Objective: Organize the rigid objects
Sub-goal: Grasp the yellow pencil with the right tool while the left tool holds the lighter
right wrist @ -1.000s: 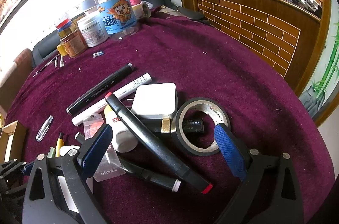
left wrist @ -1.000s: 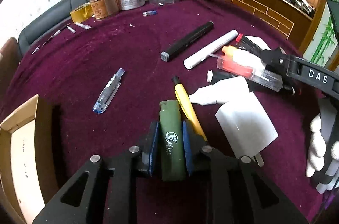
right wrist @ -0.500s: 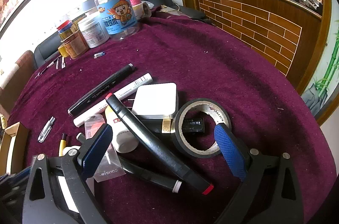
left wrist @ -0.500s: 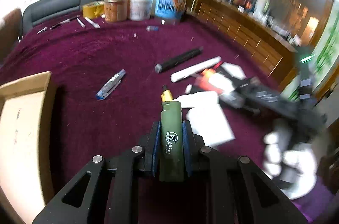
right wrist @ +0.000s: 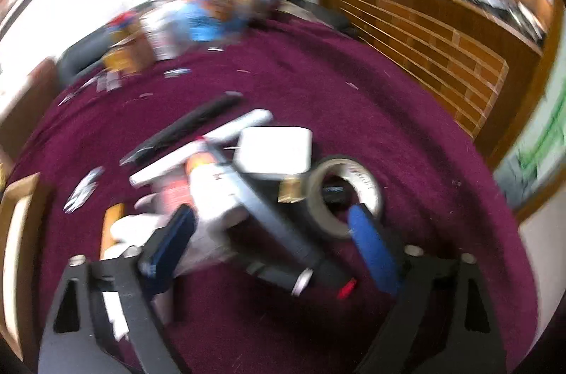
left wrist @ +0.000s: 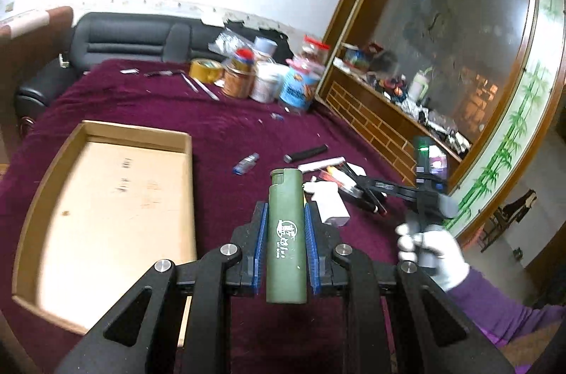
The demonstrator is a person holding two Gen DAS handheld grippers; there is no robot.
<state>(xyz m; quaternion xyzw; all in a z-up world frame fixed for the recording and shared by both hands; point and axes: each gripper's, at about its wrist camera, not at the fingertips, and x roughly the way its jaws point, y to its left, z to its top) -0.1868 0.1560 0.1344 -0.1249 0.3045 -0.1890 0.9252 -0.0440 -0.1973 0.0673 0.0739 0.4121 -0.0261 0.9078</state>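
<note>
Two blue pads of the left gripper (left wrist: 284, 232) clench a green lighter (left wrist: 286, 232) — right gripper (right wrist: 272, 239) spread wide, black marker (right wrist: 272, 222) between its fingers.

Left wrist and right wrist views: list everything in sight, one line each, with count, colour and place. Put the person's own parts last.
Plastic lighter: one, olive green, clamped upright between the left gripper's pads.
Cardboard tray: one, tan, on the table's left side.
Tablecloth: one, maroon, over the whole table.
Tape roll: one, black with pale inner face, beside the right gripper's blue pad.
Flat square box: one, white, mid-table in the pile.
Marker pens: several, black and white, in the pile; blur prevents an exact count.
Jars and tubs: several, mixed colours, far edge.
Left gripper: shut on the lighter.
Right gripper: open over the pile.
Gloved hand: one, white, holding the right gripper.
</note>
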